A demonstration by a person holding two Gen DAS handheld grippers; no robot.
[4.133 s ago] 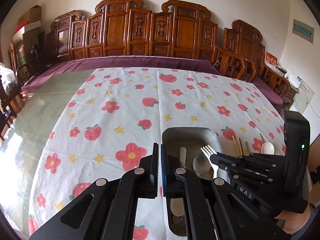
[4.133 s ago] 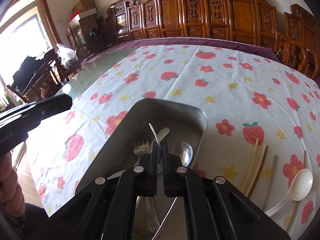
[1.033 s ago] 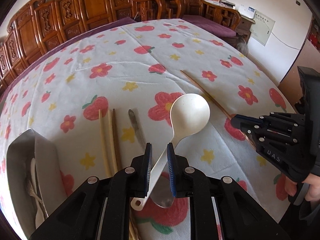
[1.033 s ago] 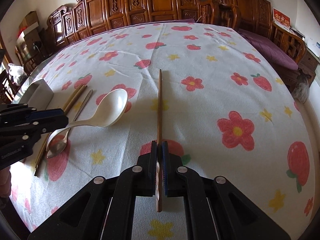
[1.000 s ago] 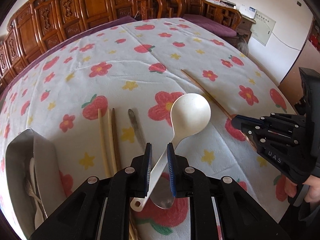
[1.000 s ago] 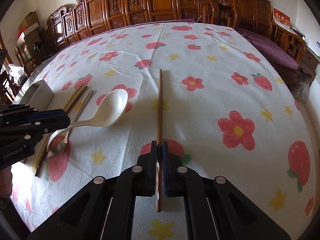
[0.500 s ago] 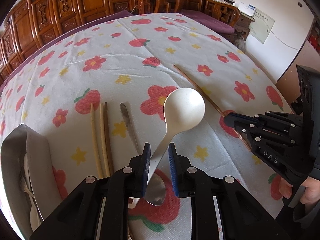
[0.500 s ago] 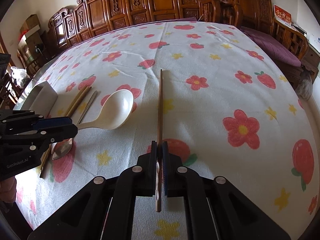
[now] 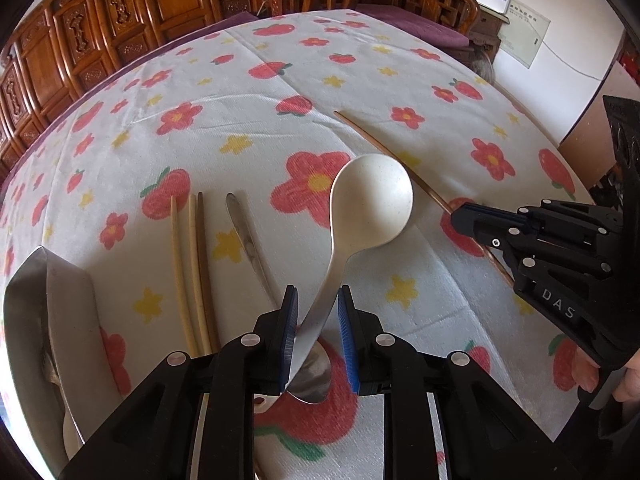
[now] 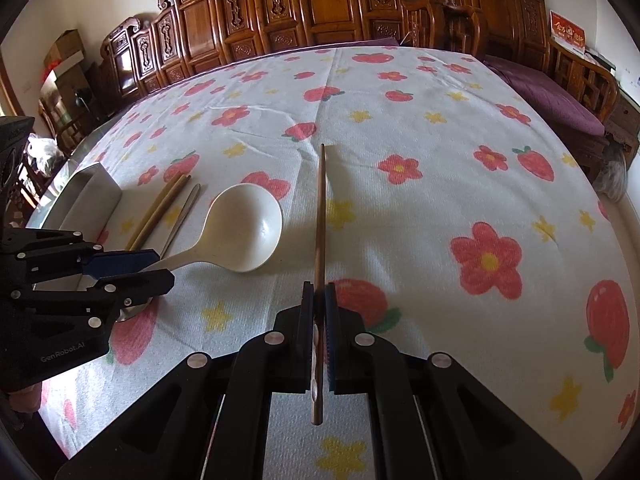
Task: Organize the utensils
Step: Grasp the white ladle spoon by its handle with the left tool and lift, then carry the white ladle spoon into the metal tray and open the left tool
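Observation:
My left gripper (image 9: 318, 304) is shut on the handle of a white ladle spoon (image 9: 370, 204), its bowl raised toward the table's far side. The spoon also shows in the right wrist view (image 10: 244, 234). My right gripper (image 10: 319, 300) is shut on a brown chopstick (image 10: 320, 208) that points straight ahead, low over the cloth. The right gripper also shows in the left wrist view (image 9: 464, 216), with the chopstick (image 9: 384, 150). A metal utensil tray (image 9: 28, 320) stands at the left edge, with cutlery inside.
Several chopsticks (image 9: 192, 264) and a metal spoon (image 9: 248, 240) lie on the strawberry tablecloth (image 9: 360, 72) between the tray and the white spoon. Carved wooden chairs (image 10: 320, 8) line the far side. The table edge is close at the right.
Both grippers have lifted slightly with their utensils and the white spoon has tipped more upright. Four seconds ago both grippers were shut and empty over the tray.

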